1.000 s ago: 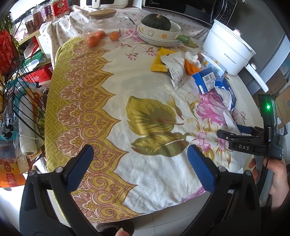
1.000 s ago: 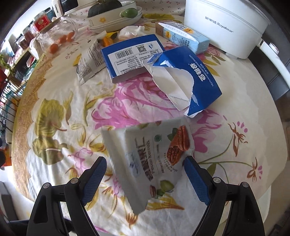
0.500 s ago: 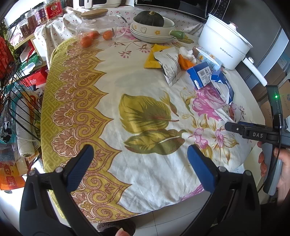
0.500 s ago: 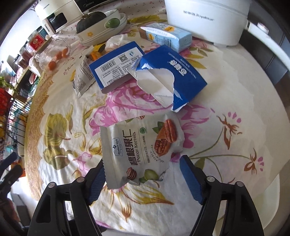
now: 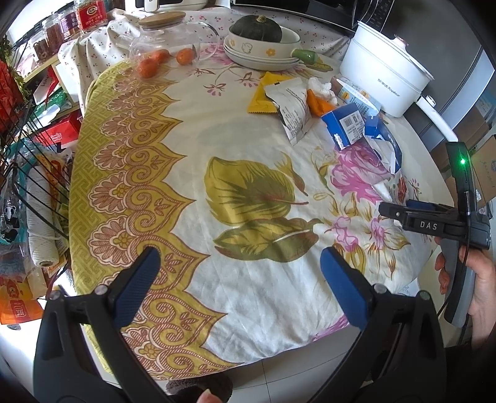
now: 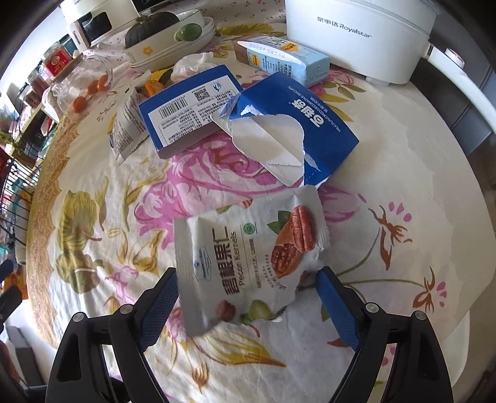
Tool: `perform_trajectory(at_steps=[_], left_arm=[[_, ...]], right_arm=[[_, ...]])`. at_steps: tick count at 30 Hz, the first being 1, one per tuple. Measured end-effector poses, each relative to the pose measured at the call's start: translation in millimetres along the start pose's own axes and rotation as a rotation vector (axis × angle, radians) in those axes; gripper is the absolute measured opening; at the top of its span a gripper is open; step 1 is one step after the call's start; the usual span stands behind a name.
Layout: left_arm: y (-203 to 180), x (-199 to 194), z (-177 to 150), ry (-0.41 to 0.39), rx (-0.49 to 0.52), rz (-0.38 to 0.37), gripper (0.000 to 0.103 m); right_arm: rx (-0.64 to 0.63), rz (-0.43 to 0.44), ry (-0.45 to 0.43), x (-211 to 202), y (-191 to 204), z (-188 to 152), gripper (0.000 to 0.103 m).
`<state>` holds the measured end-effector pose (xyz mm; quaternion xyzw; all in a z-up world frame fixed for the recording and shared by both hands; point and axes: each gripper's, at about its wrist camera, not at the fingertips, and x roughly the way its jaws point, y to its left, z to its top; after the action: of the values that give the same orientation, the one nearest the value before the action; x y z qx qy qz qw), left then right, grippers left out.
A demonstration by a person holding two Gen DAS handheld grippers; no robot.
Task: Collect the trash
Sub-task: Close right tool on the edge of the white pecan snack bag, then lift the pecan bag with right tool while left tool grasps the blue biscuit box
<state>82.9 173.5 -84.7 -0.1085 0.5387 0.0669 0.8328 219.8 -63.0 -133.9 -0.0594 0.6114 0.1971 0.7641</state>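
You get bright daylight in both views, sharp at centre; fisheye bending and dark vignette crowd the corners, and glare whitens the upper left.

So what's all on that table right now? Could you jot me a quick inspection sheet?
Surface: round table, floral cloth.
Job's things: pecan bag, torn blue box, second blue box, silver wrapper.
Clutter: pumpkin in dishes, glass jar, white cooker.
Grippers: left hand-held gripper open, empty; right hand-held gripper open around the pecan bag.
Cables: thin wire by hand.
Surroundings: wire rack.
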Motion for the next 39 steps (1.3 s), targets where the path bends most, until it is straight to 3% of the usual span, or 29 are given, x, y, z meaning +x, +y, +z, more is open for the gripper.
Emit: perform_trajectory(at_steps=[3,6,12,32,36,39], left_arm=[[-0.2,0.1,0.1,0.001,0.001,-0.001,0.102],[-2.4,0.1,0.1,0.000,0.003,-0.004,0.102],[-8.6,-0.6,1.4,-0.003,0.011,-0.009,0.102],[-48.2,5.4,4.7,-0.001,0.071,-0.018,0.102],[-64.7,10.2,10.6,-0.005,0.139,-0.037,0.102],[-83.0,20.9,21.0,-0.014,0.224,-0.003,0.102]], right_arm=[[0.005,0.005,-0.010,-0.1,0.5,0.7,0.088],[0.008,0.011,-0.019,-1.4,0.7,2.7,0.073],[0.038,0.062,-0.020,-10.1,-12.2,-1.5,0.065],[0.103,0.050,-0.077,-63.5,-78.3,-26.2,0.064],[0.126,0.054,-0.092,-71.1,-89.9,-27.2,0.064],[0.141,0.059,-0.102,-77.2,-100.4,-27.3,0.064]])
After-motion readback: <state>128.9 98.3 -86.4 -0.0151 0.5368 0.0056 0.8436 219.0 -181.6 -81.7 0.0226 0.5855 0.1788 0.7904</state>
